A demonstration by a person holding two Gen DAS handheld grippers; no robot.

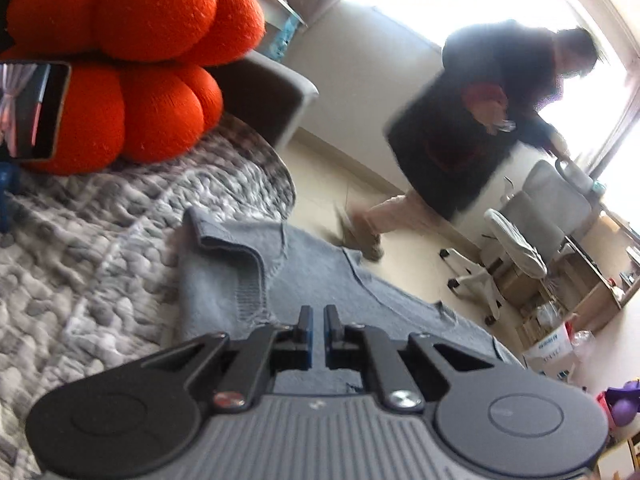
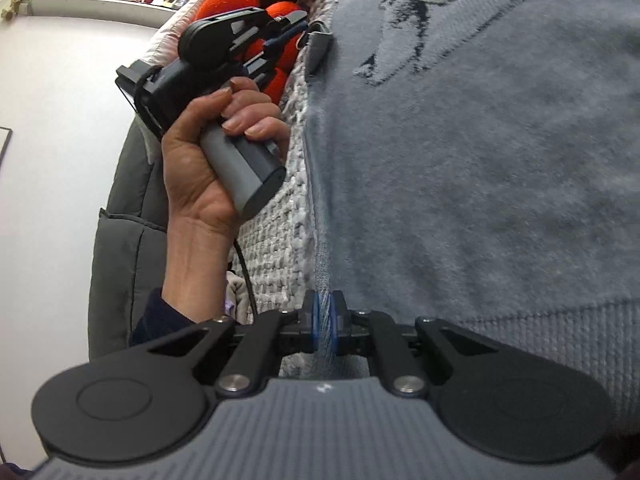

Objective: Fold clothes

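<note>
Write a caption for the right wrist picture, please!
Right gripper pinches the grey sweater's edge on the knitted blanket, beside the hand-held left gripper.

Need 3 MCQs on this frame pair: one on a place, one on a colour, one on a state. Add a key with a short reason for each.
1. Where does the orange cushion lie?
A. in a basket
B. on the grey blanket
C. on a table

2. What colour is the sweater?
A. red
B. yellow
C. grey-blue

3. How do the right tongs stand?
A. shut on the sweater's edge
B. wide open above the sweater
C. shut on the cushion

Key:
1 B, the left wrist view shows the cushion resting on the knitted blanket, beyond the sweater.
2 C, both views show a grey-blue knit.
3 A, the right wrist view shows the sweater's edge pinched between the blue pads.
</note>
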